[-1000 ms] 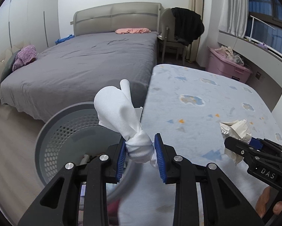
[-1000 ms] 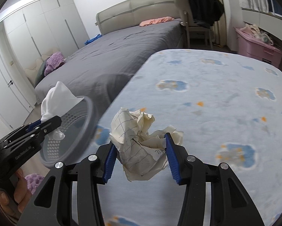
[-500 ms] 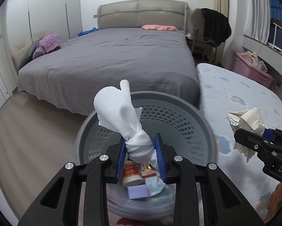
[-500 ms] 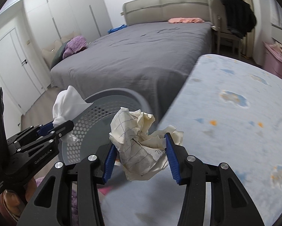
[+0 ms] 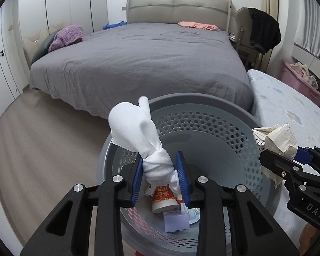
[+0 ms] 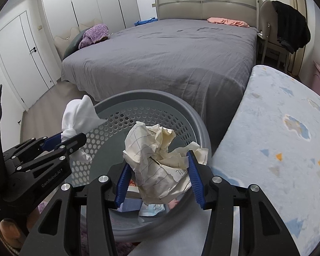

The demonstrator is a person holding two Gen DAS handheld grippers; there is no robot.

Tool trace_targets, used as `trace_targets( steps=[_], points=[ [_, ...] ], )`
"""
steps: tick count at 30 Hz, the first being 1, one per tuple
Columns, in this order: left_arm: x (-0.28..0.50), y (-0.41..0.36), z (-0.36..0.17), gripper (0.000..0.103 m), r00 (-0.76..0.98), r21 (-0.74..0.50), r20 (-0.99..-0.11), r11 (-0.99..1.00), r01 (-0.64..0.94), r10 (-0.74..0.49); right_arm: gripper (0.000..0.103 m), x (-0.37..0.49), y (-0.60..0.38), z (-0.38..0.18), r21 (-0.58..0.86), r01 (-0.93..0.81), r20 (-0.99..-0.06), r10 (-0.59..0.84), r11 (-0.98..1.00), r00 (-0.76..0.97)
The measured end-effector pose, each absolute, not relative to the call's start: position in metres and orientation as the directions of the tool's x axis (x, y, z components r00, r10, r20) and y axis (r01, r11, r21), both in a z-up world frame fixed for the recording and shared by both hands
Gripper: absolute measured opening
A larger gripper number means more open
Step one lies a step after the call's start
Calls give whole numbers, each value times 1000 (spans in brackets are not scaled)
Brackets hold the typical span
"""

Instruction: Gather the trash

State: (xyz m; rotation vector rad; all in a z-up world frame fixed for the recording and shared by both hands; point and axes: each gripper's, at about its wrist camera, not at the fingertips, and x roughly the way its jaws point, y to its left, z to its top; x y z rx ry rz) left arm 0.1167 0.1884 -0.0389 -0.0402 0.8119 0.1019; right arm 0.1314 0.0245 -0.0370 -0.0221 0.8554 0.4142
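With both loads now poised over the grey basket (image 5: 202,106), you are at the drop: left tongs (image 5: 161,179) clamped on the white tissue wad (image 5: 143,140), right tongs (image 6: 157,173) clamped on the crumpled paper (image 6: 157,160). Part each pair next. A second ago you were above the tabletop (image 6: 288,149).

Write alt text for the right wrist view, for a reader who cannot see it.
The right tongs grip a crumpled ball of lined paper over a grey perforated basket with litter at its bottom. At left, the left tongs hold a knotted white tissue at the basket's rim. A grey bed lies beyond.
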Motion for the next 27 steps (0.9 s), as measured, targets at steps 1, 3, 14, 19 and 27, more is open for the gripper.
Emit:
trace_targets(
  steps=[1, 3, 14, 19, 27],
  points=[
    [117, 190, -41, 30, 681, 5, -728, 994, -110, 79, 47, 132, 26, -37, 142, -364, -736, 344, 920, 582],
    [118, 192, -43, 30, 672, 10, -735, 993, -121, 89, 49, 134, 28, -37, 133, -364, -733, 339, 922, 590],
    [115, 197, -41, 58, 675, 16, -729, 989, -150, 114, 63, 133, 30, -36, 103, -365, -724, 321, 925, 611],
    [114, 199, -41, 58, 672, 16, -731, 987, -158, 119, 64, 131, 27, -33, 109, -354, -716, 320, 929, 621],
    [112, 202, -40, 68, 676, 16, -726, 985, -174, 131, 70, 129, 29, -31, 102, -358, -711, 320, 928, 626]
  ],
)
